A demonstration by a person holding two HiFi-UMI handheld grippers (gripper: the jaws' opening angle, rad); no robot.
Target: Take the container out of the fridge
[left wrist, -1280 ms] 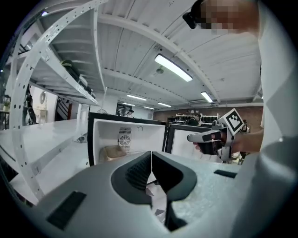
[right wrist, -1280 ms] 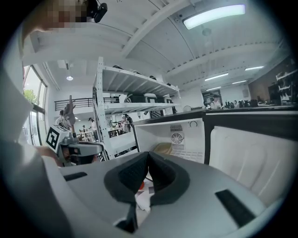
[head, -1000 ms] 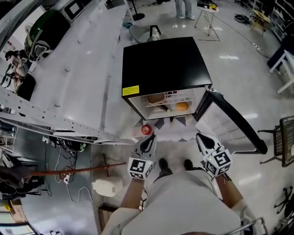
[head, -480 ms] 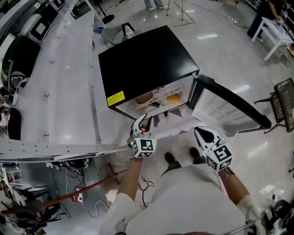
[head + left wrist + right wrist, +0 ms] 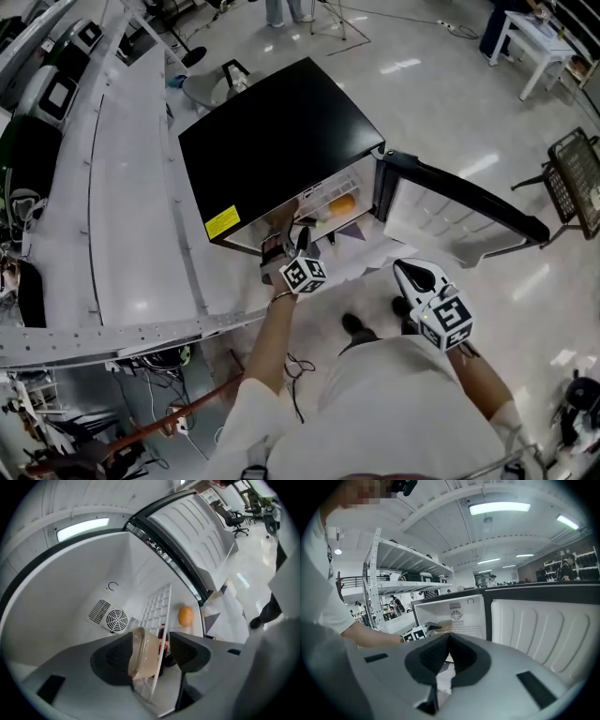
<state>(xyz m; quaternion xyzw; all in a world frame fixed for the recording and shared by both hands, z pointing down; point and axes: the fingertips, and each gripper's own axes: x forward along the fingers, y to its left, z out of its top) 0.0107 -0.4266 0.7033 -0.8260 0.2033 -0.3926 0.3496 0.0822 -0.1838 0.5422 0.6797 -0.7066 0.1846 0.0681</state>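
The black fridge (image 5: 272,131) stands open, its door (image 5: 459,202) swung right. A clear lidded container (image 5: 143,651) with brownish contents rests on the white wire shelf (image 5: 157,613). My left gripper (image 5: 152,656) reaches into the fridge (image 5: 298,242), jaws opening, with the container between them. One jaw lies close along the container's lid; the other stands apart beyond the shelf edge. The right gripper (image 5: 408,272) hangs shut and empty in front of the door (image 5: 449,641). From there I see the left gripper (image 5: 425,629) at the container (image 5: 444,626).
An orange (image 5: 185,616) and a dark red can (image 5: 162,644) sit on the fridge level beyond the wire shelf. A long white bench (image 5: 131,216) runs along the fridge's left side. The person's feet (image 5: 354,325) are just before the fridge. A black wire basket (image 5: 577,178) is far right.
The left gripper has risen from low in front of the fridge and gone inside to the shelf, and its jaws have parted around the container. The right gripper has stayed put.
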